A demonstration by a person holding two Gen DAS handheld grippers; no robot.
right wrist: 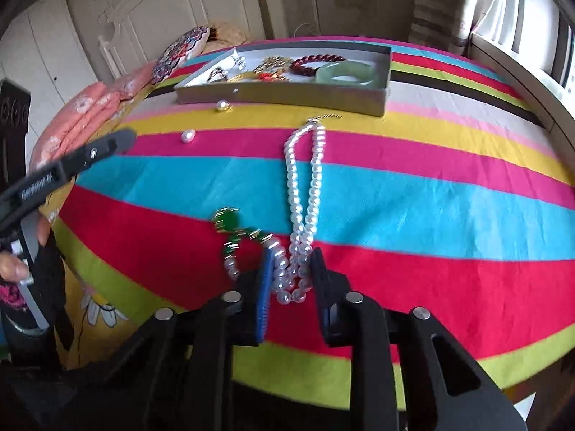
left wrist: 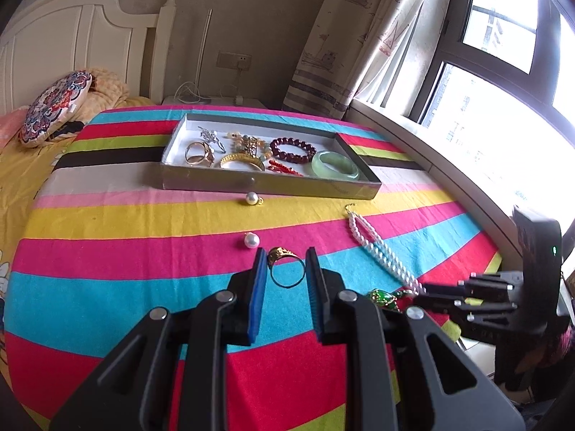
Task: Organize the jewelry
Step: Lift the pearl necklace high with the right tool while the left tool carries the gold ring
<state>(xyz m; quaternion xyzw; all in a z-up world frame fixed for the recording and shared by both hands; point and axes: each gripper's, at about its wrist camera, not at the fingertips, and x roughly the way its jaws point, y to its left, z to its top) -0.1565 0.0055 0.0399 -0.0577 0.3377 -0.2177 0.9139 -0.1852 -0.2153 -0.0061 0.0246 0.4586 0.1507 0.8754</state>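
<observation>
Left gripper (left wrist: pixel 286 267): jaws narrowly parted, gold ring with thin dark band (left wrist: pixel 285 265) framed between them, contact not discernible. Right gripper (right wrist: pixel 289 273): jaws parted around white pearl necklace (right wrist: pixel 301 194), looped end between the pads. Shallow grey cardboard tray (left wrist: pixel 269 181) is set toward the far edge of the striped multicoloured cloth (left wrist: pixel 107 251), holding a pale green jade bangle (left wrist: pixel 336 165). Two loose pearls lie just before the tray.

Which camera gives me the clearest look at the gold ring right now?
The left wrist view: the gold ring sits between the left gripper fingers, unobstructed on the striped cloth. The right wrist view does not show the ring at all.
</observation>
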